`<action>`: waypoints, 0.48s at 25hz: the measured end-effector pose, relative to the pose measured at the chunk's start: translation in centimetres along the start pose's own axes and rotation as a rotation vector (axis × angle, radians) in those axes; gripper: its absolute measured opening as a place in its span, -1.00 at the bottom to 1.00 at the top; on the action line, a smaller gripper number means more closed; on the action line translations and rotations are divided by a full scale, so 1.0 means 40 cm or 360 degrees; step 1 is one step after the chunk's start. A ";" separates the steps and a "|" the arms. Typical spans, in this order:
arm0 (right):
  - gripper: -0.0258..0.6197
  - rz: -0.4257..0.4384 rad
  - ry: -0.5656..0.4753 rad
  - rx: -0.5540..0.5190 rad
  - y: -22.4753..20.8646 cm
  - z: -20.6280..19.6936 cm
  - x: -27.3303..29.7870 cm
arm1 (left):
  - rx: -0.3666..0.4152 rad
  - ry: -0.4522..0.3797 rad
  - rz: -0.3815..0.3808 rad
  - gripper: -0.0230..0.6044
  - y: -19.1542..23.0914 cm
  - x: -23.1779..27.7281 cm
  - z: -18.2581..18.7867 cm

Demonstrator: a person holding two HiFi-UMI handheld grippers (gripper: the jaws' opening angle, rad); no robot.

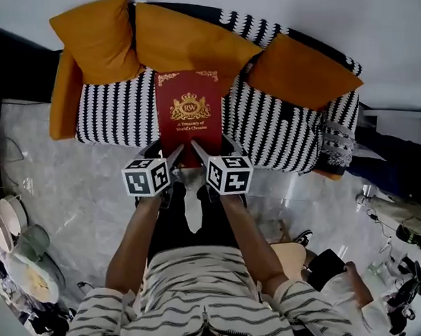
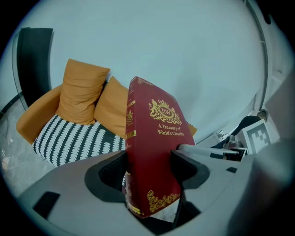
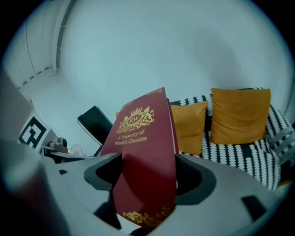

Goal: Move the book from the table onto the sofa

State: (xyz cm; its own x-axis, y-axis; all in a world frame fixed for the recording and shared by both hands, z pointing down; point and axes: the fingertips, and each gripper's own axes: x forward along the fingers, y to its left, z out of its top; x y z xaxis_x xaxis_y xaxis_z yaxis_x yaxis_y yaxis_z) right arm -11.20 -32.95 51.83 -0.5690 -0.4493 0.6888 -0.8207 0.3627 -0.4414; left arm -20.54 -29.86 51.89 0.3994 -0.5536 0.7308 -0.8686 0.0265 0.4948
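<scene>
Clamping red book (image 1: 188, 115) w/ L hand-held gripper (image 2: 150, 166) + R hand-held gripper (image 3: 146, 177), forearms (image 1: 136, 230) extended fwd; book prob. over sofa (image 1: 270, 132).

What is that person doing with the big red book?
A person is holding the red book with two grippers, one in each hand. The left gripper and the right gripper each pinch its lower edge. The book is held out over the striped sofa, between the orange cushions. It has not been let go yet.
</scene>
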 end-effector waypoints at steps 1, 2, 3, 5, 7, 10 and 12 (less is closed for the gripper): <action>0.20 -0.0006 0.0006 0.0007 -0.005 -0.007 0.017 | -0.0002 0.0012 -0.0002 0.03 0.013 0.014 -0.003; 0.20 -0.0013 0.0013 0.0011 -0.011 -0.014 0.033 | -0.0007 0.0023 -0.0006 0.03 0.026 0.027 -0.007; 0.20 -0.0022 0.0021 0.0013 -0.017 -0.021 0.048 | -0.0011 0.0034 -0.0010 0.03 0.038 0.041 -0.012; 0.20 -0.0042 0.0043 0.0029 -0.028 -0.038 0.077 | -0.0014 0.0054 -0.0020 0.03 0.059 0.066 -0.022; 0.20 -0.0061 0.0057 0.0060 -0.038 -0.056 0.103 | -0.0015 0.0072 -0.0028 0.03 0.082 0.089 -0.033; 0.20 -0.0077 0.0057 0.0092 -0.055 -0.085 0.139 | -0.0014 0.0092 -0.0035 0.03 0.112 0.123 -0.051; 0.20 -0.0075 0.0078 0.0118 -0.064 -0.119 0.155 | -0.0017 0.0113 -0.0030 0.03 0.130 0.137 -0.079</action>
State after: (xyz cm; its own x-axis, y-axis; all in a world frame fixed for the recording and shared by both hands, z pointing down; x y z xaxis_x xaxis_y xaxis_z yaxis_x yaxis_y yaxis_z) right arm -12.38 -32.78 59.96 -0.5277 -0.4231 0.7366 -0.8493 0.2800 -0.4476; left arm -21.95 -30.13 59.94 0.4359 -0.4936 0.7525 -0.8577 0.0254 0.5135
